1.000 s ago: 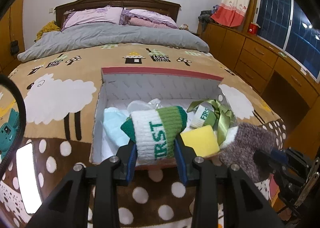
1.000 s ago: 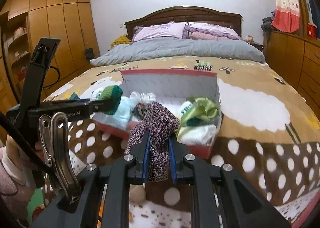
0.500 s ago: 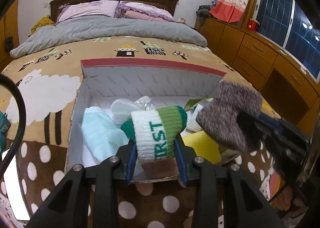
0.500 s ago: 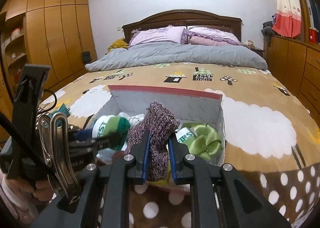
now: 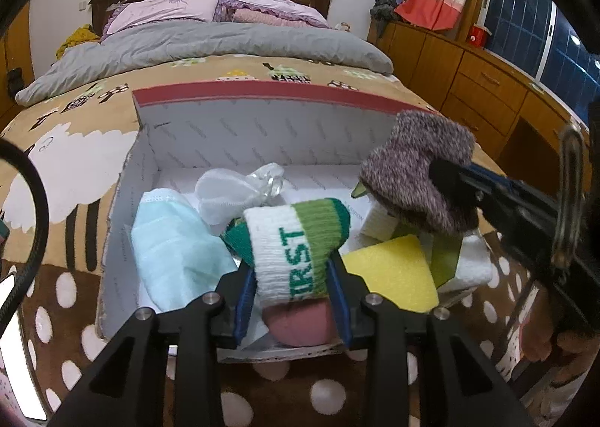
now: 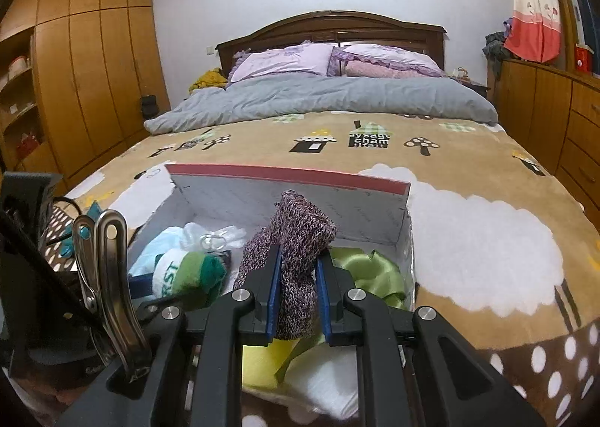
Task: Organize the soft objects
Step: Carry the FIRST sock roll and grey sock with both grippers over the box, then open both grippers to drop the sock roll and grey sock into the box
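- Looks like it's getting close to done. The cardboard box (image 5: 262,134) is sitting on the bed's sheep-print blanket (image 6: 487,224), and most of the soft stuff is already lying inside it.
- In the box: a light blue face mask (image 5: 176,247) along the left wall, a white mesh pouch (image 5: 228,194) behind it, a yellow sponge (image 5: 390,277) at the front right, a green satin ribbon (image 6: 371,273) on the right side, and something white and soft (image 5: 472,265) in the right corner.
- The left gripper (image 5: 292,292) is hanging over the front of the box with its fingers clamped on a rolled green-and-white sock (image 5: 296,239), the one with lettering on it. Not dropped in yet.
- The right gripper (image 6: 298,292) is doing the same on the right half, fingers squeezing a mottled purple knit sock (image 6: 296,250) that's sticking up above the ribbon.
- So what's left, I'm guessing: let go of both socks so they're landing in the box, then check for strays. I'm not spotting any loose soft items on the blanket from these two views, though the edges are pretty warped.
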Available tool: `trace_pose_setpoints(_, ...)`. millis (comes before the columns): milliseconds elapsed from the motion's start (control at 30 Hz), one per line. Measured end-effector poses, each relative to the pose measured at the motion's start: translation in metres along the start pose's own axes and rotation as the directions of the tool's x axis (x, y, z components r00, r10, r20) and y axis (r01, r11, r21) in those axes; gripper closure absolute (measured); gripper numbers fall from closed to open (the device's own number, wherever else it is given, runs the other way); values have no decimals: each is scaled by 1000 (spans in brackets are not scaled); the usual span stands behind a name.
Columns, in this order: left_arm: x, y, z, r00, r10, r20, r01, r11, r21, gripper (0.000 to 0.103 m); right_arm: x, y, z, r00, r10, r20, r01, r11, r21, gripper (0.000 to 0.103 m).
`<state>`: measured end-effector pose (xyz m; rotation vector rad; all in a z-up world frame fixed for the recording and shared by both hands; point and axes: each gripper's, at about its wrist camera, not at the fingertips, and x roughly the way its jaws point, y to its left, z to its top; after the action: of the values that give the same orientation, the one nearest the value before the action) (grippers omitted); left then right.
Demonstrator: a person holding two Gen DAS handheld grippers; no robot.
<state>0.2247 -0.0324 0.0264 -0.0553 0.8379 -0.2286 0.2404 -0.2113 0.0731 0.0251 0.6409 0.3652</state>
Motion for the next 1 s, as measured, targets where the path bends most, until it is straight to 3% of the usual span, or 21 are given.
trace_pose_setpoints(333,3,-2,-1,1000,1,0,-1,1000,-3,66,14,-8,3,1000,-19,-18,19,1000,8,85)
trace_pose_setpoints(567,5,-1,-1,1000,5,-6,-5,1000,0,58,26,-12,4,999,-32,-32,33,999,16,85)
trace_pose_setpoints(1000,10,-1,0,1000,11,-17,-11,1000,-2,53,31,-16,3,998,-38,-40,39,999,21,85)
